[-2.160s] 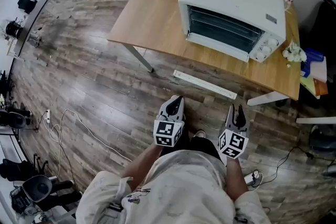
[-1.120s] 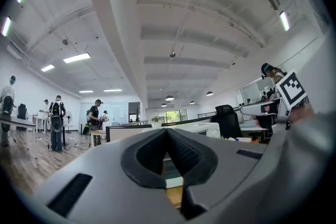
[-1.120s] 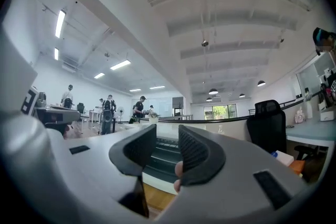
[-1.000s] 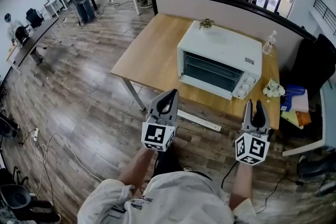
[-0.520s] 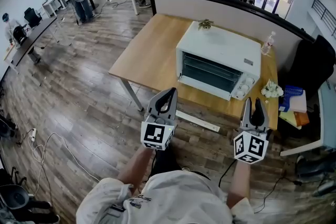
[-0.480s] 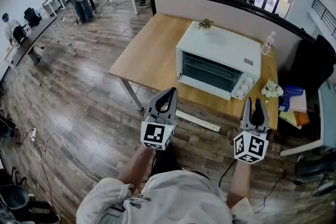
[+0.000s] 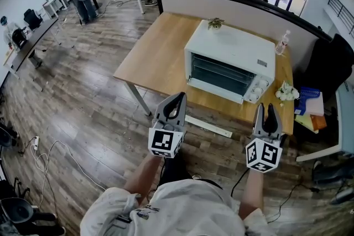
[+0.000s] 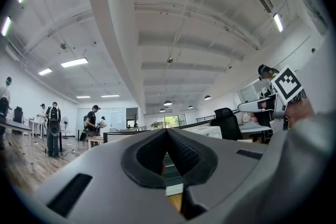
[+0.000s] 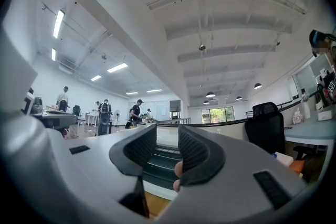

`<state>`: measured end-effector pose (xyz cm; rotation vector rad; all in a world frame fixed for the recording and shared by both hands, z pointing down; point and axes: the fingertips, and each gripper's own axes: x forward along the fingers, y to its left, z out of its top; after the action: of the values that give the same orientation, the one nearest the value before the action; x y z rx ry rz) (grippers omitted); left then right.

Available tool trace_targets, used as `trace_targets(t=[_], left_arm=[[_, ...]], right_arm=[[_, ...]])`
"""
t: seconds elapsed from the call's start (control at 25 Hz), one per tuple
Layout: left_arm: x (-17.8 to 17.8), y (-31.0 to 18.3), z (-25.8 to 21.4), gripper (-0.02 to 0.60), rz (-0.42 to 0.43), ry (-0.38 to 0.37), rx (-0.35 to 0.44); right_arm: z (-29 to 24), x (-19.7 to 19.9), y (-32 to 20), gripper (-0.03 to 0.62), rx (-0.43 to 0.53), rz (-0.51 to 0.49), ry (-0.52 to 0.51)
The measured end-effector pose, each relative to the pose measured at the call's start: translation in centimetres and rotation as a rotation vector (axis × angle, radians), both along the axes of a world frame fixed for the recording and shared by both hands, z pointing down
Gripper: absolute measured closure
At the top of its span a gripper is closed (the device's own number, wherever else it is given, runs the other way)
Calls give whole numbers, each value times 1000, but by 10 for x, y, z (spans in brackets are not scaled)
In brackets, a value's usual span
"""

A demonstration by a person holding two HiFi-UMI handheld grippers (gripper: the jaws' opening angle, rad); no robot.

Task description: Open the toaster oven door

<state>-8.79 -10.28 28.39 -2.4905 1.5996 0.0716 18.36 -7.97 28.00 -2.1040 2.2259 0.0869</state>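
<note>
- The oven sits on the far right part of the tabletop. Its glass door faces the person and is shut flat against the front.
- By my reckoning nothing of the task is done: no handle is gripped and no gap shows at the door.
- The left hand-held gripper hovers over the floor, on the near side of the tabletop. Its jaws are pressed together at the tips, with nothing in them.
- The right hand-held gripper hangs near the tabletop's near right edge, well short of the oven. Its jaws are spread and empty, and the oven front shows through the gap.
- What is left, as I judge it: reach in, take the door's top edge and swing it down.
- The tabletop is pale wood, mostly bare on the left. A bottle stands to the oven's right.
- Around it is an open office with a plank floor, a loose cable at the near left and a curved partition behind the oven. People are working far off.
</note>
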Motion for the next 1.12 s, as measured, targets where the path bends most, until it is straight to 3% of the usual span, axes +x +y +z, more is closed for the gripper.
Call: trace_targets(t=[0.44,1.12], left_arm=[[4,0,1,571,18,-10,-14],[0,-1,10,571,3,-12,-30]], right_arm=[[4,6,2,571,-30,55,12],[14,2,0,572,-39,55,16]])
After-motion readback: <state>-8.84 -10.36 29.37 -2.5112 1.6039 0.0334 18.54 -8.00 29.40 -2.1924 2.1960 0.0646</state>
